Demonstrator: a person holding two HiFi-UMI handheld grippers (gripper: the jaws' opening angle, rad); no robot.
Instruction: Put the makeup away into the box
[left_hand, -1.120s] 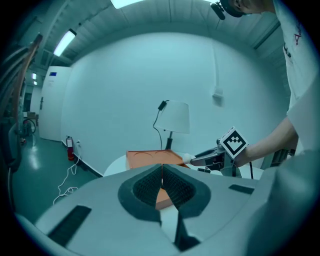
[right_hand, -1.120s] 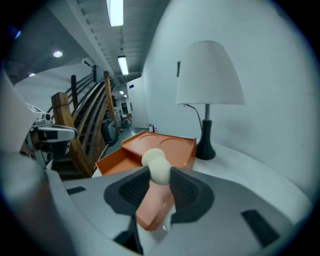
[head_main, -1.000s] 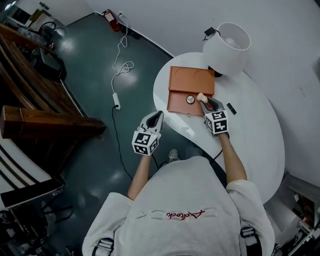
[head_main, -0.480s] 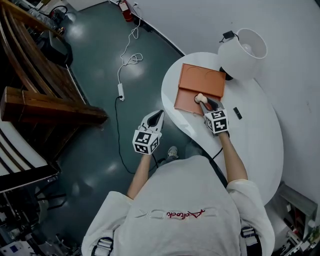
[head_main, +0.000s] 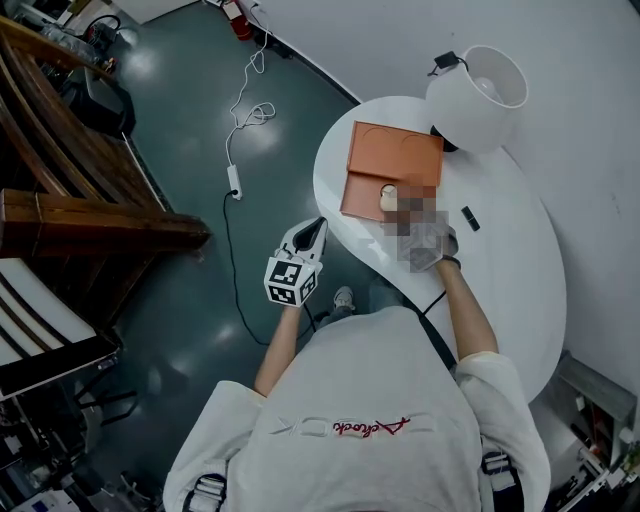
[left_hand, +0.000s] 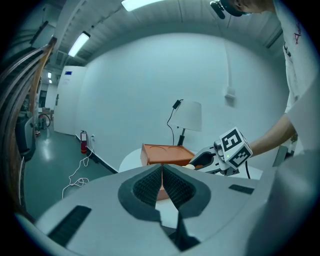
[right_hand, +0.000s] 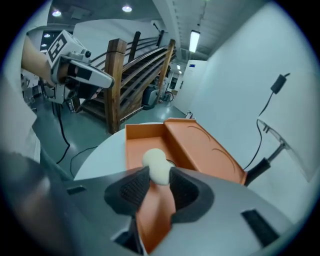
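An open orange box lies on the round white table, its lid folded back flat. My right gripper hangs over the box's tray, shut on a cream makeup sponge. In the right gripper view the sponge is pinched between the two dark pads of my right gripper, just above the tray beside the lid. My left gripper hovers off the table's left edge. Its jaws are shut with nothing in them, pointing at the box.
A white lamp stands behind the box. A small black item lies on the table to the right of the box. A white cable and power strip lie on the dark floor. Wooden stairs stand at the left.
My right gripper has rolled and moved a little left and down with the sponge, from the tray's right side to over its middle. The left gripper has stayed put.
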